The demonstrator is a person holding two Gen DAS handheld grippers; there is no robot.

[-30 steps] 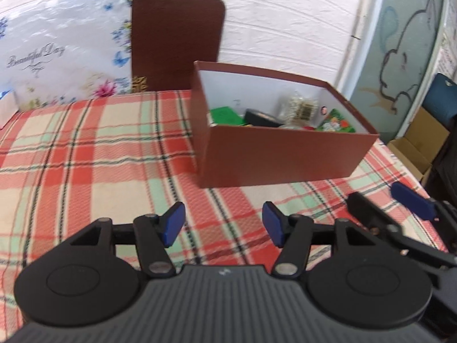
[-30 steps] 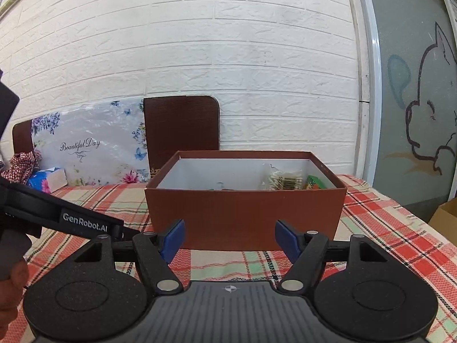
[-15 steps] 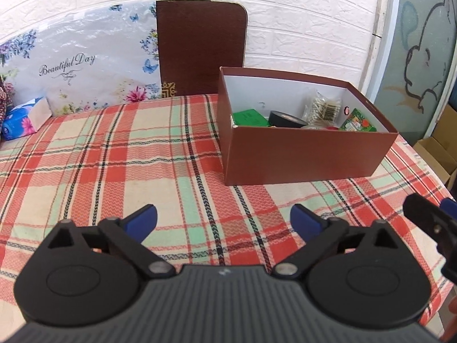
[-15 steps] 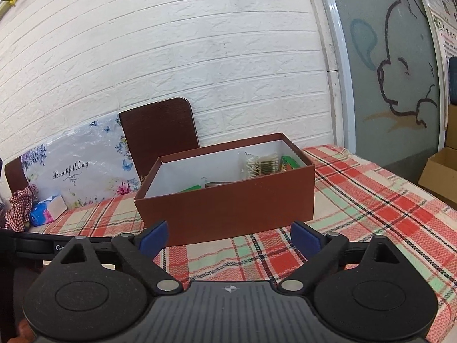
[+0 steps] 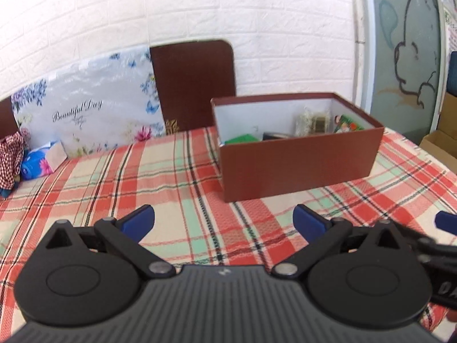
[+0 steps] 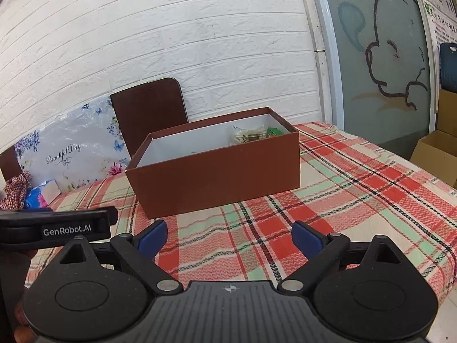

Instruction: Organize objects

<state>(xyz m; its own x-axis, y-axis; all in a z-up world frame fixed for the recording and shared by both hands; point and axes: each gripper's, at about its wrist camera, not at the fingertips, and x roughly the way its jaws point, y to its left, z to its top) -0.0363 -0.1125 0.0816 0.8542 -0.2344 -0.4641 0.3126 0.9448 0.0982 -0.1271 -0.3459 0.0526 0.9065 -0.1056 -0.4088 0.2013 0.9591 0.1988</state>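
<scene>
An open brown box (image 5: 300, 165) (image 6: 222, 171) stands on the plaid tablecloth (image 5: 142, 177) (image 6: 357, 188). Inside it I see a green packet (image 5: 242, 138), a dark roll (image 5: 275, 135), a bag of cotton swabs (image 5: 314, 121) (image 6: 248, 135) and a colourful green pack (image 5: 350, 124) (image 6: 275, 131). My left gripper (image 5: 224, 223) is open and empty, held above the cloth in front of the box. My right gripper (image 6: 230, 237) is open and empty, also in front of the box. The left gripper's body (image 6: 57, 228) shows at the left of the right wrist view.
A brown chair back (image 5: 194, 85) (image 6: 148, 114) and a floral board (image 5: 85, 111) (image 6: 68, 154) lean at the wall behind the table. A blue tissue pack (image 5: 42, 160) and checked cloth (image 5: 11, 157) lie far left. Cardboard boxes (image 6: 437, 157) sit on the floor to the right.
Both grippers opened wider and pulled back from the box. The left view tilted up, showing more wall. The right view rolled and shifted, so the box sits farther left.
</scene>
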